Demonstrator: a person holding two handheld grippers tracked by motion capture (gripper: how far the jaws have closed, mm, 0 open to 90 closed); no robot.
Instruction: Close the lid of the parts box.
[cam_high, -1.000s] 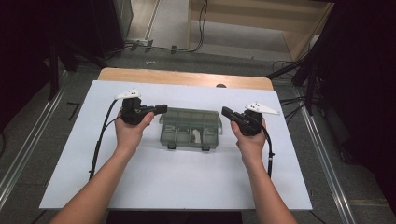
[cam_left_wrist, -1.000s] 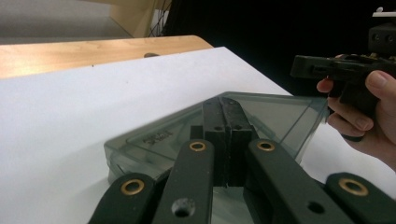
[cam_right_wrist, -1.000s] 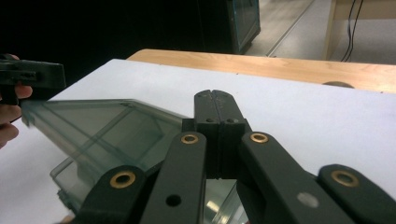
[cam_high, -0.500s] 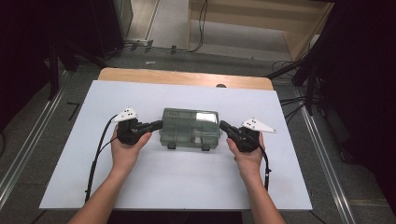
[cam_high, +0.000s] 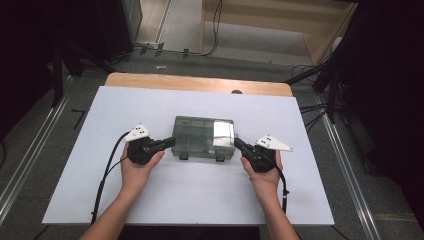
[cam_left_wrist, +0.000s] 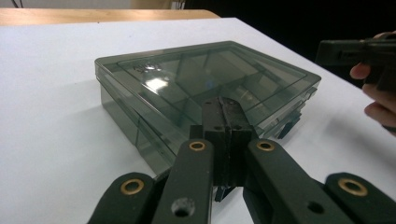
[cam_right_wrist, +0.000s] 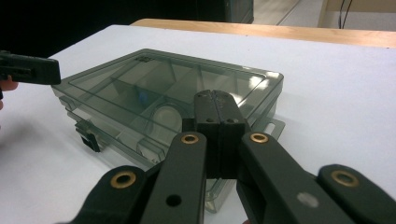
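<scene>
A translucent grey-green compartment box (cam_high: 204, 136) lies with its lid down in the middle of the white table top (cam_high: 200, 200). Two latches hang at its near side. A pale round item (cam_right_wrist: 166, 116) shows through the lid. My left gripper (cam_high: 170, 142) is shut, and its tip rests against the box's left near corner (cam_left_wrist: 140, 135). My right gripper (cam_high: 237, 144) is shut too, with its tip at the box's right near corner (cam_right_wrist: 261, 116). Nothing sits between either pair of jaws. Each gripper view also shows the other gripper farther off across the box.
A wooden table edge (cam_high: 200, 84) runs behind the white top. Cables trail from both grippers over the front of the table. Metal rails (cam_high: 345, 170) flank the table on the floor, and a wooden cabinet (cam_high: 280, 30) stands at the back.
Both hands have drawn toward the person, moving the gripper tips from the box's far corners down to its near corners. The box has stayed where it was.
</scene>
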